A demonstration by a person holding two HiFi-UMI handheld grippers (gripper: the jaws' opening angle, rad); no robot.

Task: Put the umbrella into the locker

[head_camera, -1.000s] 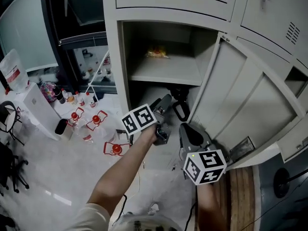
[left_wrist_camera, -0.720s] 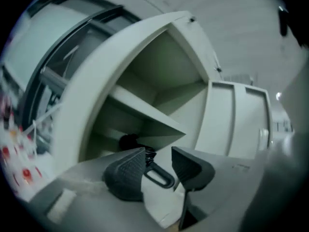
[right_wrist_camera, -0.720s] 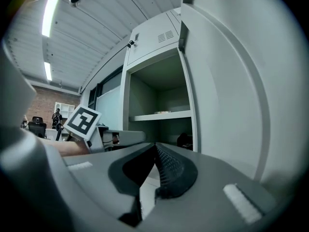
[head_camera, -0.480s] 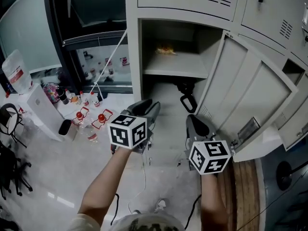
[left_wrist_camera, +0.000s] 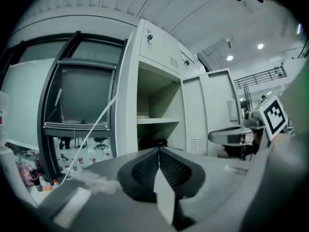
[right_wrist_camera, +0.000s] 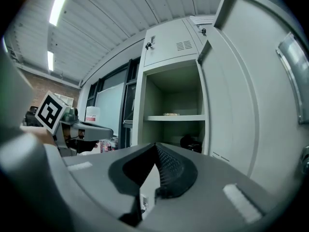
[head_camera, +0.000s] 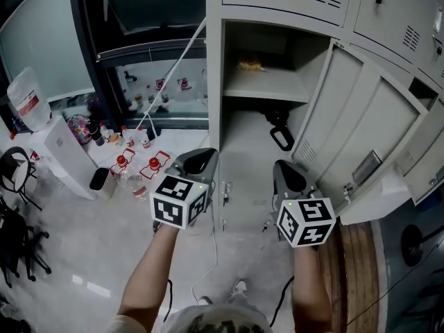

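Observation:
The black umbrella [head_camera: 280, 137] stands inside the grey locker [head_camera: 214, 82], below its shelf, with the looped handle toward me. In the gripper views it is only a dark shape: the umbrella [left_wrist_camera: 153, 142] and the umbrella [right_wrist_camera: 192, 143]. My left gripper [head_camera: 198, 159] hangs in front of the locker's left edge, clear of the umbrella. Its jaws are closing, the pads meet and nothing lies between them. My right gripper [head_camera: 286, 173] is beside it, facing the opening, shut and empty. The left gripper [left_wrist_camera: 158, 151] and right gripper [right_wrist_camera: 155, 147] each show pads touching at the tip.
The locker door [head_camera: 361, 137] stands open on the right. A small yellow item [head_camera: 250, 66] lies on the shelf [head_camera: 267, 89]. Red-capped water bottles [head_camera: 139, 168], a white box [head_camera: 59, 151] and a chair [head_camera: 14, 172] crowd the floor on the left. A white cord [head_camera: 173, 64] slants across the window.
My left gripper pulled back from the umbrella handle in the locker, rolled and closed its jaws. The right gripper drew back slightly. The umbrella stays in the locker.

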